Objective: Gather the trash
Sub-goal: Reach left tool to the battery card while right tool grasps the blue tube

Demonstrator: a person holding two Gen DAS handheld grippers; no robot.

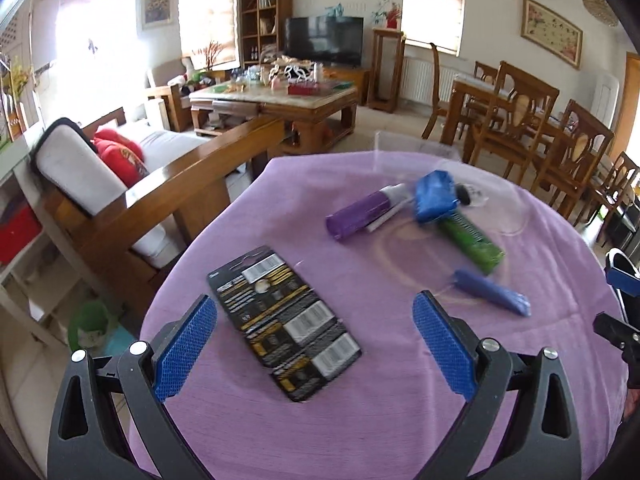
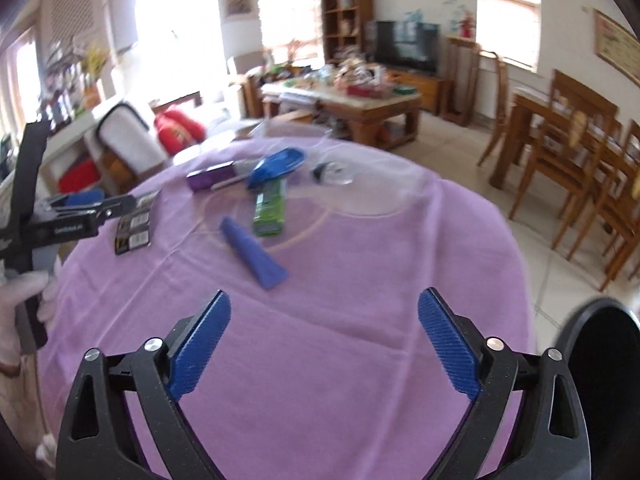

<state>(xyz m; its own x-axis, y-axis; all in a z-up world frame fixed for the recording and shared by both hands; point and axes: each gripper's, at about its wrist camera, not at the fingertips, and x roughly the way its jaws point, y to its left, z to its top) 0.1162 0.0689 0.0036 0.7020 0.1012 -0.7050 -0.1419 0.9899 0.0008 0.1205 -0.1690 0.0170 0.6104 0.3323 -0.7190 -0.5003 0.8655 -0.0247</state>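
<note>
Purple cloth (image 1: 360, 420) covers a round table strewn with trash. Both the left gripper (image 1: 315, 346) and right gripper (image 2: 324, 344) gape empty, so collecting seems barely begun. The black card package (image 1: 284, 322) lies flat between the left fingers; a low closing pinch looks next.

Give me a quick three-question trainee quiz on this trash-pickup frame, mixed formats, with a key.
1. True or false: the left gripper is shut on the black card package.
2. Which item lies nearest the right gripper? A green box B blue tube C purple box
3. Fill in: the trash lies on a ___ tablecloth.

Key: 1 false, both grippers are open and empty; 2 B; 3 purple.
</note>
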